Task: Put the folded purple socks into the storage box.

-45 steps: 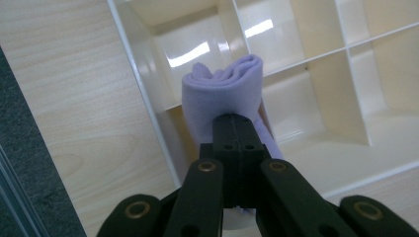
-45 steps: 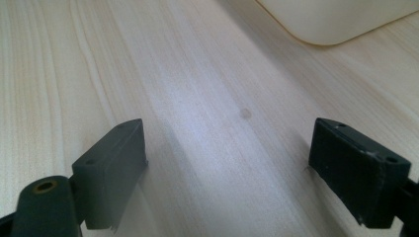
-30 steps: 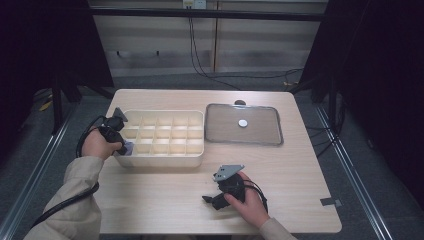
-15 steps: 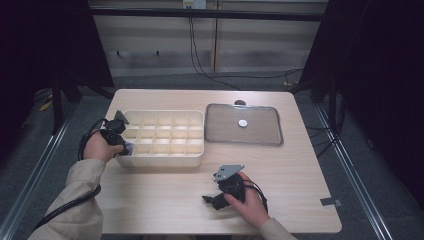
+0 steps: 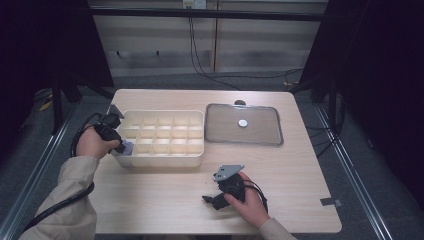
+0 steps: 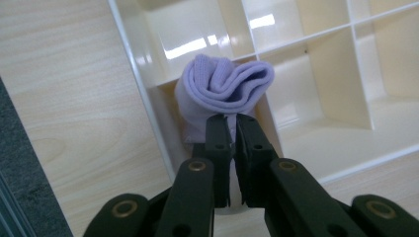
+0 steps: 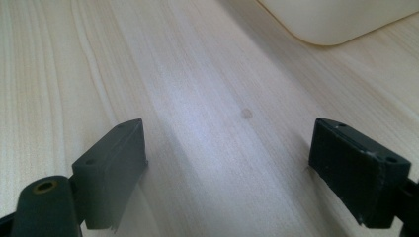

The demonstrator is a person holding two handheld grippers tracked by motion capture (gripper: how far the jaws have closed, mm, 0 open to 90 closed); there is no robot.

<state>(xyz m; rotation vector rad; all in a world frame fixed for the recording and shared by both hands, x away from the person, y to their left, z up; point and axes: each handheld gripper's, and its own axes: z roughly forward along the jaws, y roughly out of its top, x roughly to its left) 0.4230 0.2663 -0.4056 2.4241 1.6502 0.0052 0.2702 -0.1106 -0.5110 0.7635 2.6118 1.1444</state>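
**High view: rolled sock going into the organizer's corner cell**

At the left of the frame, the left gripper [image 5: 118,145] is clamped on a rolled lilac sock [image 6: 225,91], held over the near-left cell of the cream divided box [image 5: 165,159]. This looks like the placing step; next, lower it in and release. Lower centre, the right gripper [image 7: 227,163] rests on the tabletop [image 5: 165,200], jaws spread wide, holding nothing.

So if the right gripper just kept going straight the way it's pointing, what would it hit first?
Probably the cream divided box. The right gripper stands open and empty low over the bare table, and the box's rounded corner lies ahead, slightly to one side, so it might only graze it.
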